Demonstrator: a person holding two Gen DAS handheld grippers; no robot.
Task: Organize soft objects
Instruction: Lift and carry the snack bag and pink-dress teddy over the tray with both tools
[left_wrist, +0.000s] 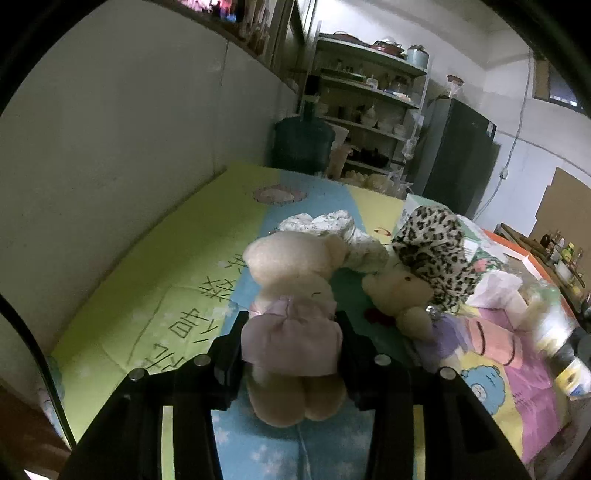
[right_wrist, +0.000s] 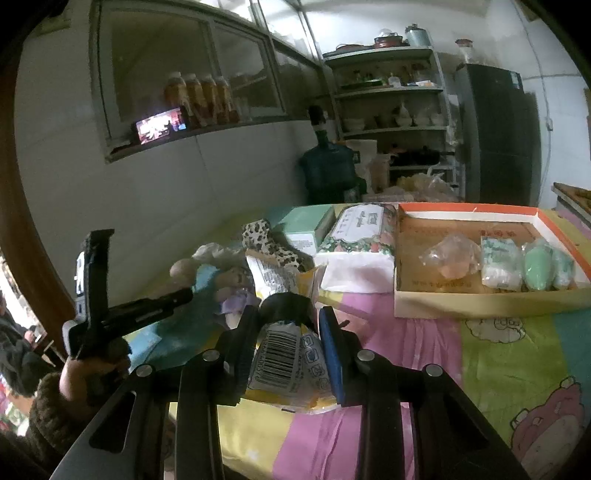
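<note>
My left gripper (left_wrist: 291, 321) is shut on a cream teddy bear in a pale pink dress (left_wrist: 291, 295), gripped at the body, its legs hanging toward the camera. A second cream bear (left_wrist: 402, 291) wearing leopard-print cloth (left_wrist: 432, 240) lies just to its right, with a crumpled white garment (left_wrist: 332, 225) behind. My right gripper (right_wrist: 286, 321) is shut on a plastic packet with a barcode (right_wrist: 284, 358). The left gripper (right_wrist: 147, 306) and the hand holding it show at the left of the right wrist view, by the bears (right_wrist: 192, 266).
An orange-rimmed cardboard box (right_wrist: 469, 306) at the right holds several bagged soft items (right_wrist: 535, 266). Tissue packs (right_wrist: 354, 236) and a green box (right_wrist: 306, 225) stand behind. The cartoon-print cloth (right_wrist: 517, 350) covers the table. A wall runs along the left; a water jug (left_wrist: 303, 144) and shelves stand beyond.
</note>
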